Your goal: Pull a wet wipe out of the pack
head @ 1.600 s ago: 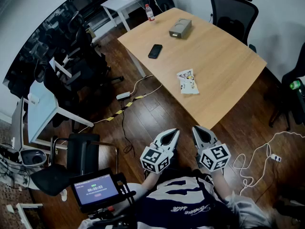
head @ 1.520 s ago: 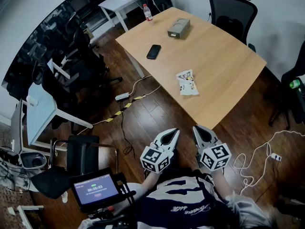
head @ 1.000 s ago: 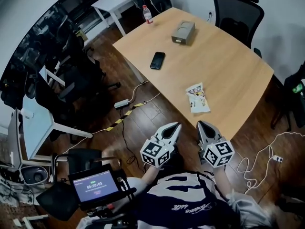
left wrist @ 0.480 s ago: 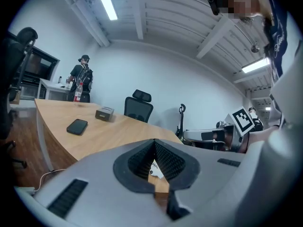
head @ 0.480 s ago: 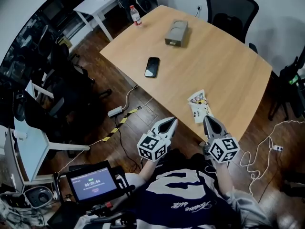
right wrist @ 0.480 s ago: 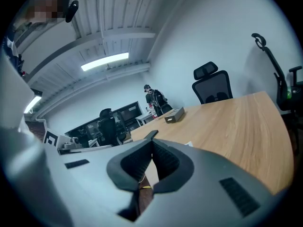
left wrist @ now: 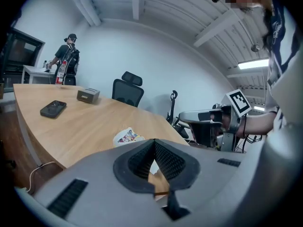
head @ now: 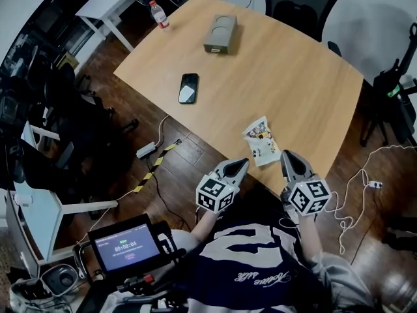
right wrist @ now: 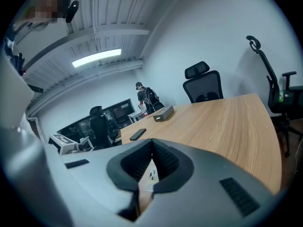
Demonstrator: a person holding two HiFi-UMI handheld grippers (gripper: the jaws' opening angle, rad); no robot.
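Hovering at the table edge by the wipe pack, left gripper and right gripper show fingers closed.

One counter, four things on it.
The left hand-held gripper and the right hand-held gripper make two. Just ahead of their tips lies one wet wipe pack; farther ahead to the left, one phone; well beyond, one grey box and one bottle. One office chair stands past the far edge.
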